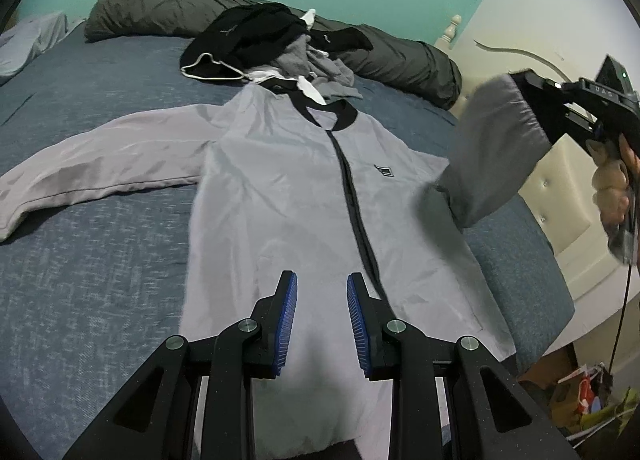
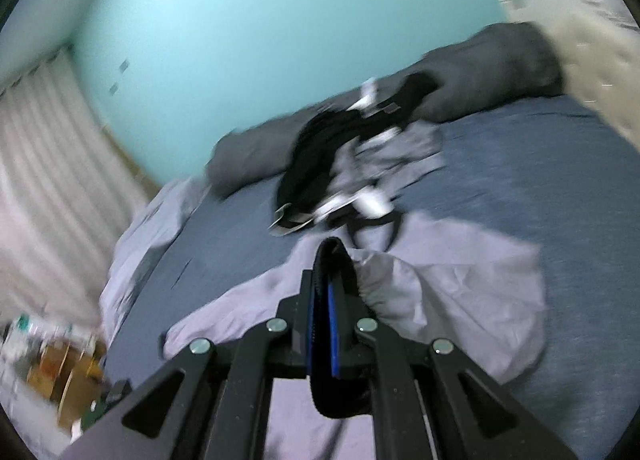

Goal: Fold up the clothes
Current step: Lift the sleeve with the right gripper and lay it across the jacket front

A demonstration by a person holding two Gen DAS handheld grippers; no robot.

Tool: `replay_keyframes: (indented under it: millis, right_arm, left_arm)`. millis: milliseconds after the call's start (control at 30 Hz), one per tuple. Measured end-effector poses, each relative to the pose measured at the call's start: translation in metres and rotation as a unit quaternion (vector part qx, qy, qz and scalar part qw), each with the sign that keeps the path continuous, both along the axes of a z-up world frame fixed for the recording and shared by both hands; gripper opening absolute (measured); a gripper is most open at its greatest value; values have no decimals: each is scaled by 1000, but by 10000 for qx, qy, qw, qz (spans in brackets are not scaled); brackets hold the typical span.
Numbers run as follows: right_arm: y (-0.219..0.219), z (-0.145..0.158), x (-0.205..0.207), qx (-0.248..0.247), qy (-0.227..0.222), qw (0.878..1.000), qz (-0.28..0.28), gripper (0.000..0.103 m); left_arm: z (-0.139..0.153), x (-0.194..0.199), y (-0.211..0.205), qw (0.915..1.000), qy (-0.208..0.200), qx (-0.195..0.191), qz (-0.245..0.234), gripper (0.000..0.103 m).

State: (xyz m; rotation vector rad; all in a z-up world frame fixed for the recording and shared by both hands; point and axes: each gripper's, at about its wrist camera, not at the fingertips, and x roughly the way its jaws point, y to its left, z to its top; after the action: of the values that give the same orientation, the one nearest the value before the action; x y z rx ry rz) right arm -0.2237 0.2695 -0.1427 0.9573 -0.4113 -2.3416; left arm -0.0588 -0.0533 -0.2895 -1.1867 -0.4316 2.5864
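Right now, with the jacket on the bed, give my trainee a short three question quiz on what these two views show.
1. True or false: the light grey zip-up jacket with black collar lies front side up on the blue bedspread.
2. Which tool is shut on the jacket's black-cuffed sleeve: A left tool, B right tool, C neither?
3. Fill in: the pile of black and grey clothes lies beyond the jacket's ____.

Key: 1 true. 2 B; the left tool is open over the hem with nothing between its blue pads. 3 collar.
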Motion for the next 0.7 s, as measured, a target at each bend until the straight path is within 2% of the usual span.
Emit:
replay_keyframes:
  millis: [167,333,433,567,700]
  right_arm:
    - [-95,-40,21,90,-264,9958,870,5]
    - [-156,-100,48,452,-621,9865,1445,5]
    - [-170,-136,57,550,-931,9809,1616,5]
    - [-179,-168,67,801,-1064,9754,1757,5]
    - [-174,-180,69,707,-1243,9743,1741,11]
  left_arm:
    - [-2,9,-18,9999,-54,0,148,29]
    - [-8,15,-32,9996,-129,-20,253,29]
    - [-13,16,-37,9994,-178,-2,290,29]
    - [-22,14,-35,9993,-266,4,272,29]
    - [-33,8,-30,9989,-407,36,212,32]
